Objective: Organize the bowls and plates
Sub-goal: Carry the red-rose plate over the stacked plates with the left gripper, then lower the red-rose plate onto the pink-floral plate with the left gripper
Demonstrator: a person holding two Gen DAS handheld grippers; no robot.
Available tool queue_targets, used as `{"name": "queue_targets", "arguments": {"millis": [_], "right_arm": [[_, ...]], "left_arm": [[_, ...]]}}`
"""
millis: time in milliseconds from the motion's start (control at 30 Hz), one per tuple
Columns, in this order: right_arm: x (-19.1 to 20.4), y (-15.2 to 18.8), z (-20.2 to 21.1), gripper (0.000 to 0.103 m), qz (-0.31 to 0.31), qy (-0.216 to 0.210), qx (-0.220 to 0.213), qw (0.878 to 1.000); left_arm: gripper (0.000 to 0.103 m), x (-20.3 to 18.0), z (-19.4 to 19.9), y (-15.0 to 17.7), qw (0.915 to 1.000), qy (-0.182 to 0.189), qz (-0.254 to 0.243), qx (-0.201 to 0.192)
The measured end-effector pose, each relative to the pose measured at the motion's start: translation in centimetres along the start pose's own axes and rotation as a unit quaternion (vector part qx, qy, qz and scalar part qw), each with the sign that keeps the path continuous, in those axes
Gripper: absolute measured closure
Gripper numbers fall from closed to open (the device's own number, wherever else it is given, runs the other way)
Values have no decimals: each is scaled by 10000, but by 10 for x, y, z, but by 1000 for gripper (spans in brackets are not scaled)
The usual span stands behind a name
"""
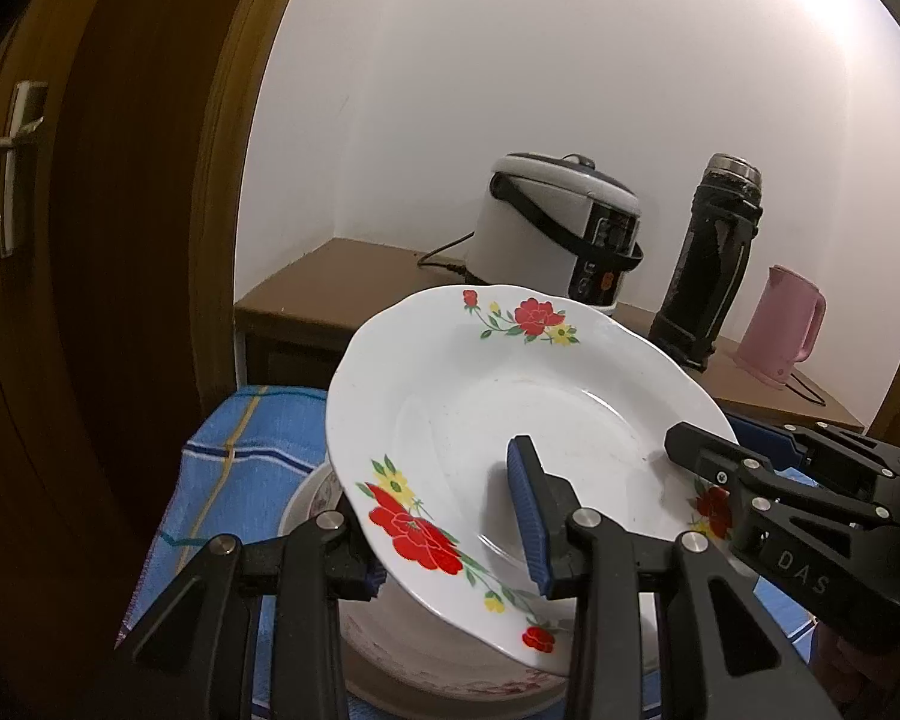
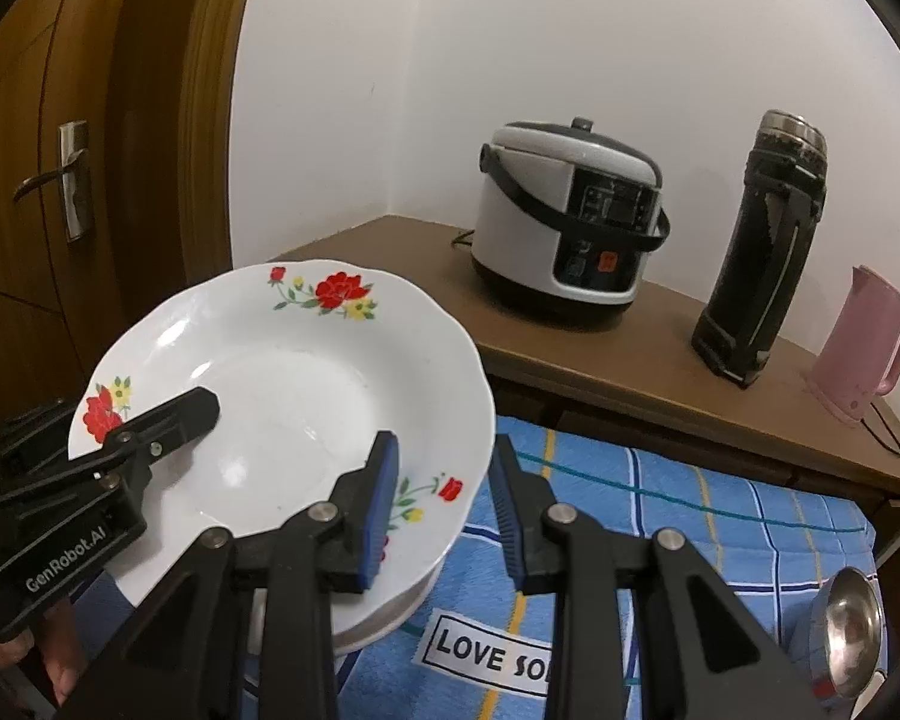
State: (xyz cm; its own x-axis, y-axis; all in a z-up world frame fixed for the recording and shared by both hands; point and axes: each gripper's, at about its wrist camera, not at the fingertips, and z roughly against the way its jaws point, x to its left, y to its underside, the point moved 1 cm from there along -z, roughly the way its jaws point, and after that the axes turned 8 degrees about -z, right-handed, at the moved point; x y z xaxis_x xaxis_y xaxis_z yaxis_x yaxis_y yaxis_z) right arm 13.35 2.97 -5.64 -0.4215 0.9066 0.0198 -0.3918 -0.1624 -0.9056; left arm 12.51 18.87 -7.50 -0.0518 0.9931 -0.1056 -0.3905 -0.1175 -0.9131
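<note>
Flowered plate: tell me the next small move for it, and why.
Probably lower the flowered plate level onto the stack of dishes under it. Both the left tongs and the right tongs clamp its rim on opposite sides, it hangs tilted just above the stack, and nothing lies between them.

A deep white plate (image 1: 510, 420) with a scalloped rim and sprays of red and yellow flowers fills the lower middle of the left wrist view, tilted with its far edge raised. In the right wrist view it sits at lower left, its well bare and glossy. Beneath it, a white dish with a faint pinkish pattern (image 1: 426, 654) shows at the bottom of the frame, partly hidden; its exact shape cannot be told.
</note>
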Motion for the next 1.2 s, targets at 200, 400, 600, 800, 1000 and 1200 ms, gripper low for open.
{"name": "queue_targets", "arguments": {"millis": [200,400,600,800,1000,1200], "right_arm": [[1,1,-4,72,-20,12,-19,10000],[3,4,-9,72,-32,-60,-4,10000],[3,6,-16,72,-43,-109,39,9999],[2,10,-21,71,-54,-160,50,9998],[1,9,-26,71,-49,-213,110,9997],[1,10,-31,71,-37,-247,168,9995]], "left_arm": [[65,0,-2,2,9999,-86,-59,8],[65,4,-7,3,9999,-142,-9,82],[65,5,-12,4,9996,-196,-1,199],[65,6,-15,7,9992,-269,-23,288],[65,9,-22,10,9987,-281,29,419],[65,10,-26,10,9981,-275,69,539]]}}
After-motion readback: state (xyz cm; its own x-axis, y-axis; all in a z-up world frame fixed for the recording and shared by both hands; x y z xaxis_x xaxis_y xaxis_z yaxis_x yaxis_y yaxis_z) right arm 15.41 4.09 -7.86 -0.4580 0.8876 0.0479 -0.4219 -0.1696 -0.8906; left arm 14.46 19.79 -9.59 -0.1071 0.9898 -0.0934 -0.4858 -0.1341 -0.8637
